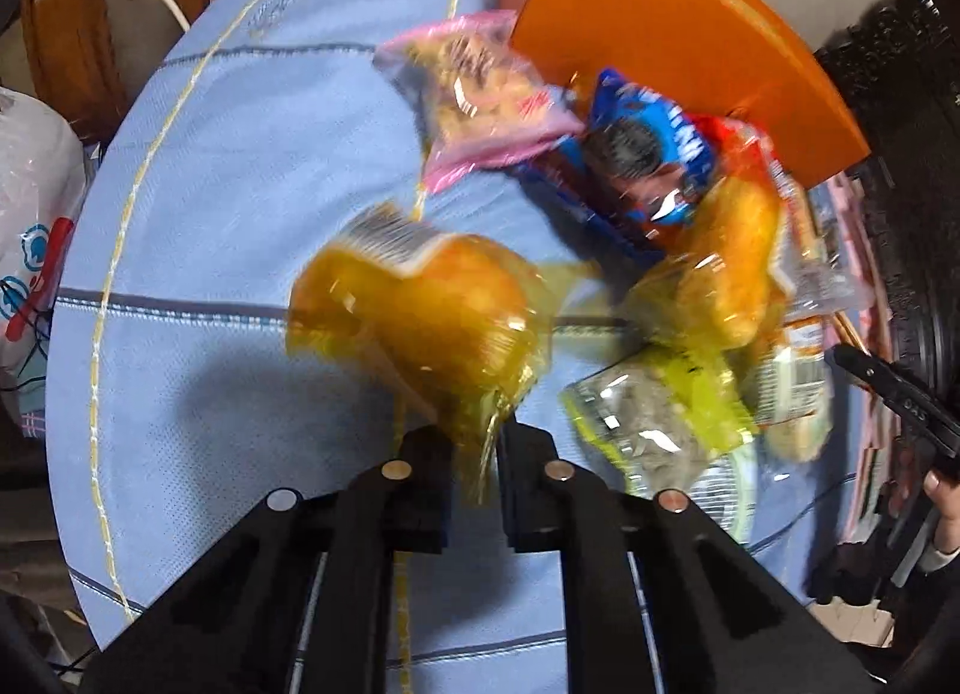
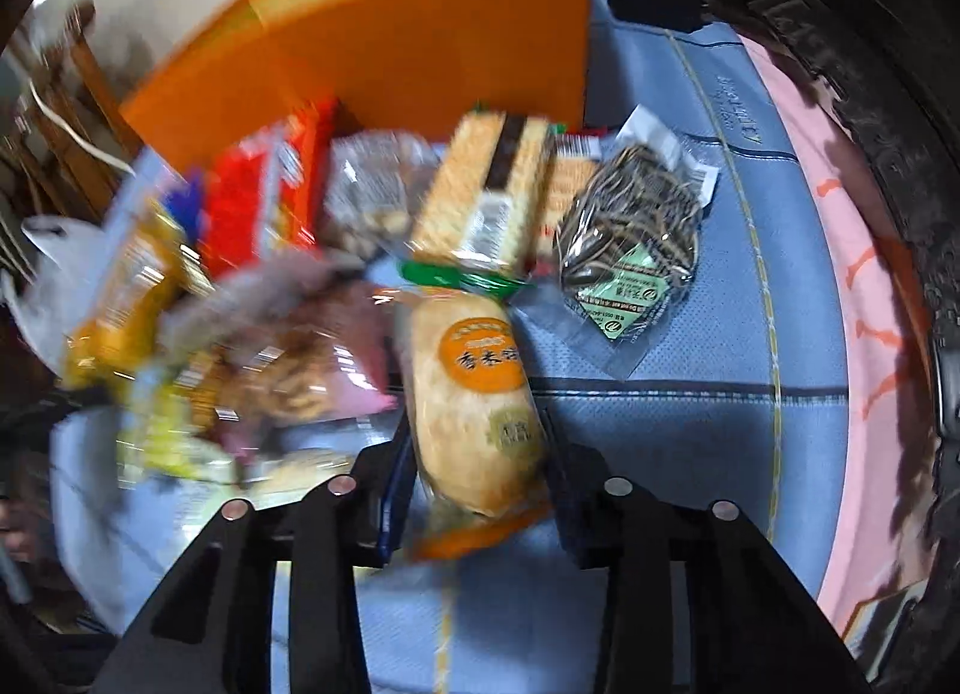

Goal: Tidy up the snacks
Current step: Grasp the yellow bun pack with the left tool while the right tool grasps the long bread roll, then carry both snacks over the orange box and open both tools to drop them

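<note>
My left gripper point(image 1: 474, 442) is shut on the edge of a yellow clear snack bag point(image 1: 420, 316) and holds it above the blue tablecloth point(image 1: 210, 184). Beyond it lie a pink packet point(image 1: 480, 93), a blue packet point(image 1: 648, 147) and a green-yellow packet point(image 1: 654, 412). My right gripper point(image 2: 474, 454) is shut on a pale bread packet with an orange label point(image 2: 474, 394). Ahead of it lie a cracker pack point(image 2: 486, 190), a sunflower seed packet point(image 2: 630, 232), a red packet point(image 2: 264, 190) and a blurred pile at the left. An orange box point(image 2: 420, 39) stands behind the snacks.
The orange box also shows in the left wrist view point(image 1: 660, 33) at the back right. A white plastic bag point(image 1: 30, 226) sits off the table's left edge. Dark carved furniture point(image 2: 870, 93) and a pink cloth point(image 2: 852, 274) border the right side. Wooden chairs point(image 1: 66, 33) stand behind.
</note>
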A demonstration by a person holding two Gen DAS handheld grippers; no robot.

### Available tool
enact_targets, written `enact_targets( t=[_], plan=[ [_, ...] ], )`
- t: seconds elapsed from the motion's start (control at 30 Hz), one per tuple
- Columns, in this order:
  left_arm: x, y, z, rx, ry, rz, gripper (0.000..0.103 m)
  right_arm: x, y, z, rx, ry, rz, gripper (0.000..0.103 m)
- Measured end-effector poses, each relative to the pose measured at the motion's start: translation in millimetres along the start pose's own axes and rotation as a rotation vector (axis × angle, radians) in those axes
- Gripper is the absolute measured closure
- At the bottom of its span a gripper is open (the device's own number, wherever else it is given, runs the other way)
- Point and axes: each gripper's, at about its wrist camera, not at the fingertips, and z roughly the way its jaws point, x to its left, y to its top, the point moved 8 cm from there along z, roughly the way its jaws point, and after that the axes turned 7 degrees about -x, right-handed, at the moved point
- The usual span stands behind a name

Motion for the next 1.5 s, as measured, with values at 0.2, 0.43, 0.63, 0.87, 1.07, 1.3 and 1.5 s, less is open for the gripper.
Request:
enact_targets(
  t=[0.2,0.43,0.63,0.87,1.07,1.3,1.5],
  plan=[
    [-7,3,-24,-0.001,0.016,0.072,0.054,4,5,-24,-0.028,0.069,0.027,0.065],
    [12,-5,-56,-0.025,0.102,0.169,0.008,-1,-4,-22,-0.020,0.091,0.079,0.065],
    [18,18,-31,-0.041,0.085,0.105,0.008,9,-4,-26,-0.024,0.100,0.076,0.065],
    [-4,26,28,0.043,0.068,0.132,0.006,1,-6,-32,-0.032,0.083,0.099,0.065],
    [-10,24,32,0.021,0.085,0.153,0.042,4,-5,-33,-0.032,0.090,0.094,0.065],
    [5,13,-30,-0.061,0.116,0.173,0.044,22,11,-41,-0.059,0.136,0.054,0.065],
    [0,45,-100,-0.218,0.092,0.162,0.044,35,52,-62,-0.158,0.183,0.053,0.065]
  ],
)
